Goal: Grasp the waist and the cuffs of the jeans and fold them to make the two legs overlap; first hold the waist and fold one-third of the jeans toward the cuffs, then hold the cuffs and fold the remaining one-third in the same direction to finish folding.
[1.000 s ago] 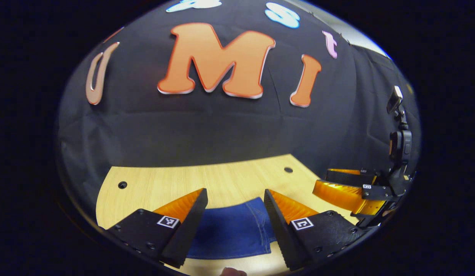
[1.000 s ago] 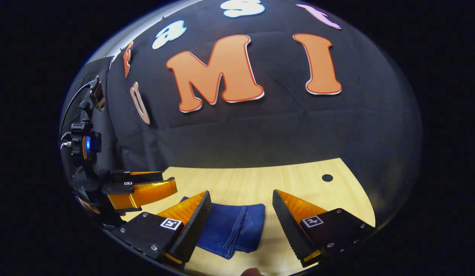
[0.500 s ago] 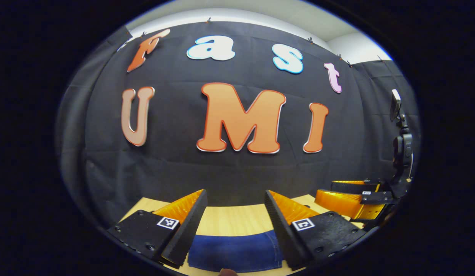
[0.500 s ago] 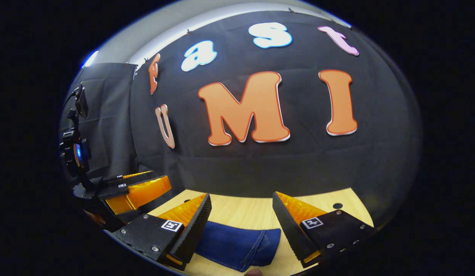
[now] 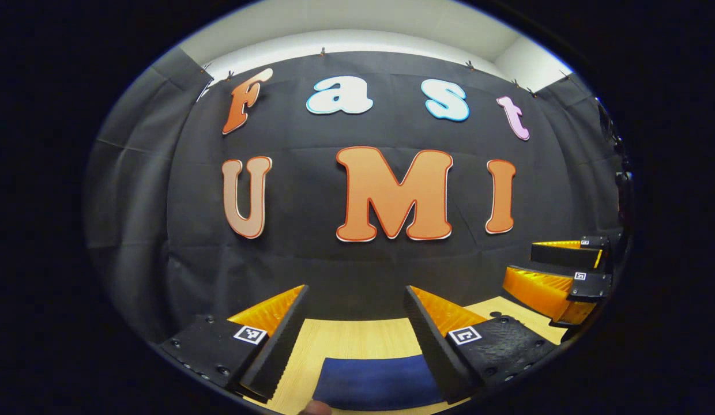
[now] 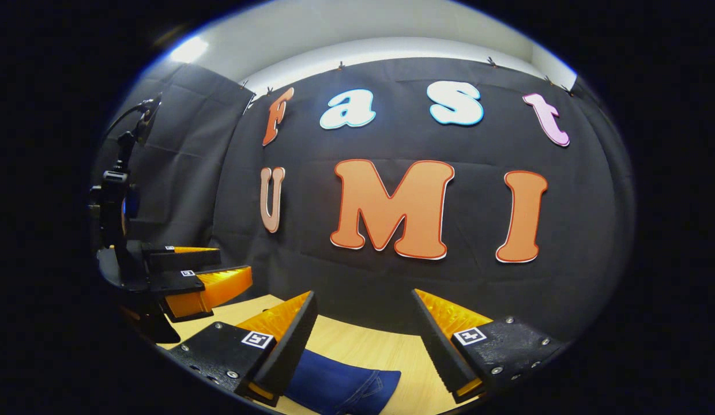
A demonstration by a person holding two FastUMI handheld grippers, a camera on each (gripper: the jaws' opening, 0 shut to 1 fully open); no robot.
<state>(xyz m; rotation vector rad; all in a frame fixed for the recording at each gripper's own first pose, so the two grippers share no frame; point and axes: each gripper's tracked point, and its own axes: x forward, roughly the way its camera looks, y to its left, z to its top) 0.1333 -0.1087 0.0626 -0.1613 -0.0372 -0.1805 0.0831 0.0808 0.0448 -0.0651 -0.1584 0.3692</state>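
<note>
Wooden table point(image 5: 346, 340), folded blue jeans point(image 5: 375, 383)

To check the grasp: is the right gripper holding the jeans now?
No, the right gripper is open above the jeans.

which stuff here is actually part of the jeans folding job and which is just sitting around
Part of the job:
- folded jeans, lying on the table
- left hand-held gripper, open, above them
- right hand-held gripper, open, holding nothing

Just around:
- wooden table
- black cloth booth wall
- camera mount at the side
</note>
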